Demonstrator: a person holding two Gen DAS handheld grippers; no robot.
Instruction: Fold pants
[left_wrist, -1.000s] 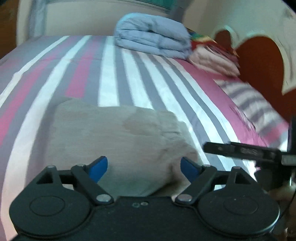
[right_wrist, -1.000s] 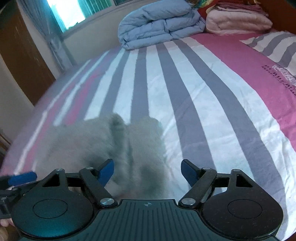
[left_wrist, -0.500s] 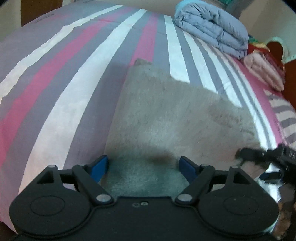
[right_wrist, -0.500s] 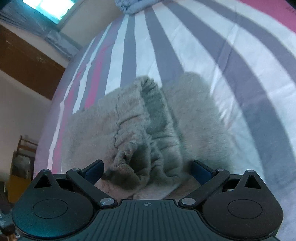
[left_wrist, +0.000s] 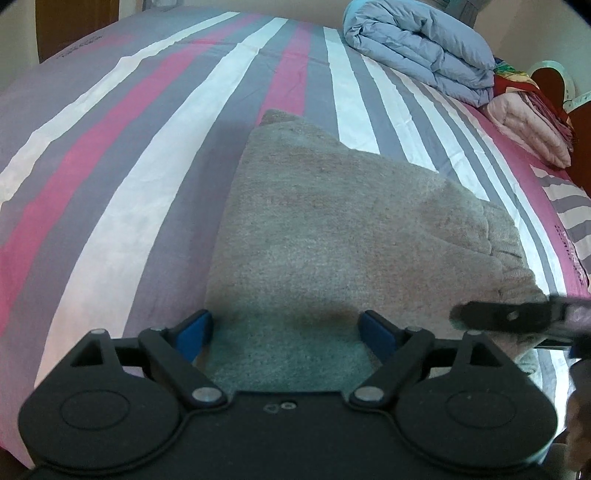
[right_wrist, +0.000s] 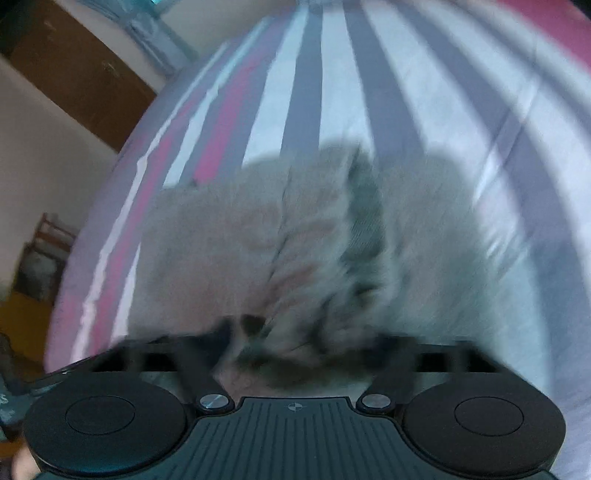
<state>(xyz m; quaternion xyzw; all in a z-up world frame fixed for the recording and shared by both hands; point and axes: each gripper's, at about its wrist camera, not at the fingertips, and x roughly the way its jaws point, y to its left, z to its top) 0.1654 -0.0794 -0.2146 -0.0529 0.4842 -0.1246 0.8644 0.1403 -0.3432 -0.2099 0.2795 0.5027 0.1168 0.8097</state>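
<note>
Pants (left_wrist: 343, 229), grey and fleecy, lie folded on the striped bed (left_wrist: 122, 177), their near edge between the spread blue fingers (left_wrist: 192, 330) of the left tool (left_wrist: 286, 328), which holds nothing. The right tool (right_wrist: 299, 343) is at the gathered waistband; blur hides its fingers, so its opening and hold cannot be told. A blue quilt (left_wrist: 417, 44) lies far up the bed

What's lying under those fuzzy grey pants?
The grey pants lie on a bed sheet striped pink, grey and white, which shows all around them. Anything directly beneath the fabric is covered, so I can't tell.
</note>
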